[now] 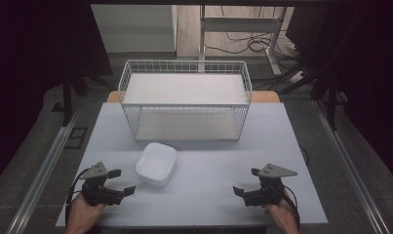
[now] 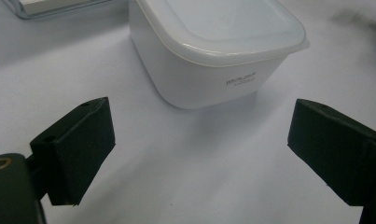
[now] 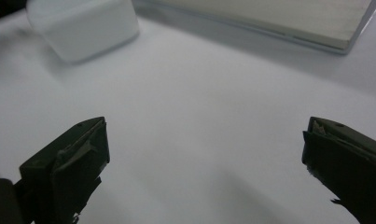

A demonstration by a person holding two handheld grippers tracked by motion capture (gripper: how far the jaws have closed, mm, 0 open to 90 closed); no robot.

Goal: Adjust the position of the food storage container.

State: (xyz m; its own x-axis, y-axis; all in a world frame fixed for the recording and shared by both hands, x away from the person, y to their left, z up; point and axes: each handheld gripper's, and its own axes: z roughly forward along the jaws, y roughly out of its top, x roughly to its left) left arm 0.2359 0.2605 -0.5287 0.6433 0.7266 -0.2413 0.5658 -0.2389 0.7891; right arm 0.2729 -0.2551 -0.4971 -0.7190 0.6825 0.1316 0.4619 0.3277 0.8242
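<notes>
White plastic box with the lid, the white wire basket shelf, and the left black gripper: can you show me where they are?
White plastic lidded box (image 1: 156,163): high view, middle of its lid.
White wire basket shelf (image 1: 184,88): high view, its upper board.
Left black gripper (image 1: 122,182): high view, midway between its open fingertips.

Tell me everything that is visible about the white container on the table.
The white container is a squarish plastic-looking box with rounded corners and a translucent lid closed on top. Small dark print marks one side wall. It stands upright on the table, in front of the wire basket. Nothing grips or touches it.
</notes>
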